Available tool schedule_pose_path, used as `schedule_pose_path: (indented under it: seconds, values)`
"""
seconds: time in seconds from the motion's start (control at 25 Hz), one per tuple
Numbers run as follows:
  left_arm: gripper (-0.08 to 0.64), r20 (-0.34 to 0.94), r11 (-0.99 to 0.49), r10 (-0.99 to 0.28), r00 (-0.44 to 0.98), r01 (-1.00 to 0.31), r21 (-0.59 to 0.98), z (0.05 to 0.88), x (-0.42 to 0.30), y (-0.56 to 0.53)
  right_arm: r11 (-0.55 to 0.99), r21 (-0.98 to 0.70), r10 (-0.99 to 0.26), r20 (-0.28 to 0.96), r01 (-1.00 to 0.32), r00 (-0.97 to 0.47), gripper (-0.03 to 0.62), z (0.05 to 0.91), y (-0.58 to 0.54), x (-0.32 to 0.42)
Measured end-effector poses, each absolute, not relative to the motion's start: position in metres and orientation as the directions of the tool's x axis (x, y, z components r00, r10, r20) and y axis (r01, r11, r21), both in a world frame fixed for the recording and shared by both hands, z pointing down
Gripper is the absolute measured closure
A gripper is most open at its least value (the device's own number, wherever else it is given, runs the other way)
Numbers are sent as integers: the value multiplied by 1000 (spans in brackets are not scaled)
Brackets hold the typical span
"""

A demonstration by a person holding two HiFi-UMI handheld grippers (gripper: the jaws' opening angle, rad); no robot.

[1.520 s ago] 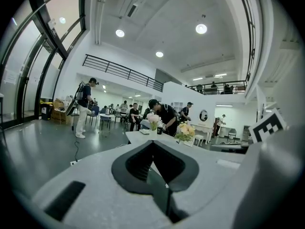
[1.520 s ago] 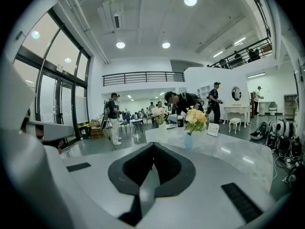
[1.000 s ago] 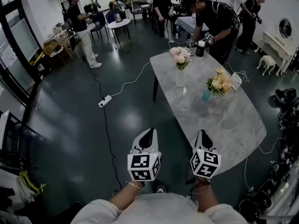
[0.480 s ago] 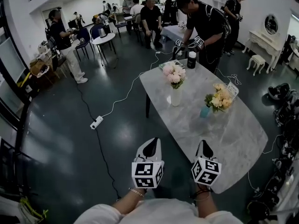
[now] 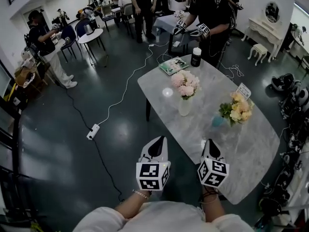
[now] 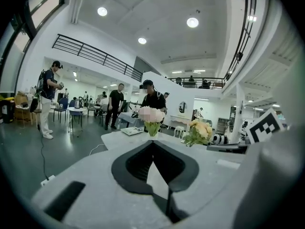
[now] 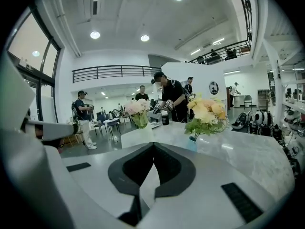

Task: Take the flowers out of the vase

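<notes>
Left hand-held gripper [image 5: 158, 141]: shut tight, tips pressed together, nothing between them; same seen in its own view [image 6: 152, 143]. Held low at the near left edge of the table [image 5: 246, 149], pointing toward the flowers.

Right hand-held gripper [image 5: 211, 143]: likewise closed tip to tip and empty, confirmed in its own view [image 7: 153, 145]. Level with the left one, well apart from it, tip over the table's near end.

Beyond the tips, mid-table: pink flowers [image 5: 186, 84] upright in a white vase [image 5: 184, 106], untouched, well clear of both hand-held grippers. In the left gripper view, straight ahead above the closed tips [image 6: 151, 114]; in the right gripper view, just left of centre [image 7: 137, 108].

To the right of that: yellow flowers [image 5: 239, 109] in a small blue vase [image 5: 218, 121], leaning a little toward the table's right edge. Small white card [image 5: 243, 90] standing just behind them.

Far end of table: black bottle [image 5: 196, 57] upright, and beside it what looks like a magazine [image 5: 174, 65], lying flat; print too small to make out.

Behind the far end: person in black [image 5: 210, 8] bent toward the table. On the dark floor to the left, white power strip [image 5: 93, 131] with a cable trailing away.
</notes>
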State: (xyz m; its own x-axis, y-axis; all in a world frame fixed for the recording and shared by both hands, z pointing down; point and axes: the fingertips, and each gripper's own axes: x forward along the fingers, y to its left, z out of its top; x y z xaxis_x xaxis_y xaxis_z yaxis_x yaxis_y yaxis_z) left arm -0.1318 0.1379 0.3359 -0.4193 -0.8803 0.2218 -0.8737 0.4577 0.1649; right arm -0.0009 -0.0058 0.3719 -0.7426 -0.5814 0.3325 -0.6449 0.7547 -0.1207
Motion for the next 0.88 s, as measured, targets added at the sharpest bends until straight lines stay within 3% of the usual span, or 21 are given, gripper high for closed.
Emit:
schedule_pose_path:
  seconds: [0.44,0.88]
  values:
    - [551,237,325,-932,-274,-921,216,352,-184,101,679,-79,-666,350,-730,-658,591,372,-18,-43]
    - [551,224,54,-975,8,-962,269,356,-165,35,492,-21,-804,373,-870,-464,591,364,-36,-7]
